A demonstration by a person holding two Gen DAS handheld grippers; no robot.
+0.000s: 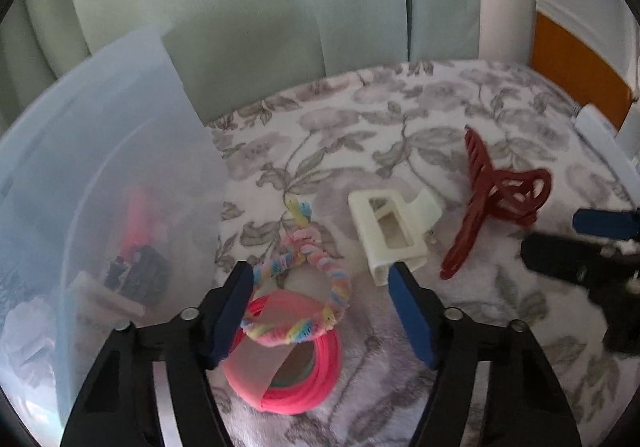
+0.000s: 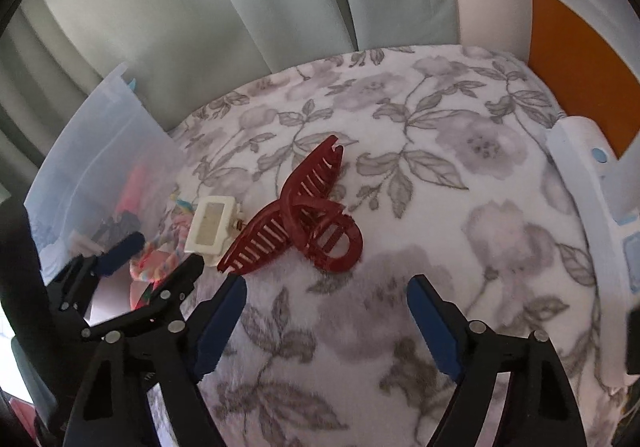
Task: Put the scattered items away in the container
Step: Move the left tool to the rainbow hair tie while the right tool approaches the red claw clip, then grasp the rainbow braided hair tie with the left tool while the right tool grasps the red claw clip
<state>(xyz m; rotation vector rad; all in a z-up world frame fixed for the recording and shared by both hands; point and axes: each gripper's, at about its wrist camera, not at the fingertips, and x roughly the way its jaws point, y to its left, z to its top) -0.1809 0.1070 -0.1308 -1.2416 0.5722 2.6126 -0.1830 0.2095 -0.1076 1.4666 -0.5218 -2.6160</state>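
Observation:
My left gripper [image 1: 322,279] is open, its fingers either side of a pastel braided hair tie [image 1: 308,267] that lies over a pack of pink hair bands [image 1: 296,363]. A cream hair claw [image 1: 390,233] and a dark red hair claw [image 1: 496,199] lie to the right on the floral blanket. The translucent plastic container [image 1: 132,151] stands at the left with several items inside. My right gripper [image 2: 326,283] is open and empty, just in front of the red claw [image 2: 304,219]. The cream claw [image 2: 212,227] and the container [image 2: 100,151] lie left of it.
The floral blanket [image 2: 440,167] covers the surface. Pale green curtains [image 1: 260,7] hang behind. A white and blue object [image 2: 592,183] lies along the right edge. An orange panel [image 2: 576,59] is at the far right. The left gripper [image 2: 152,247] shows in the right wrist view.

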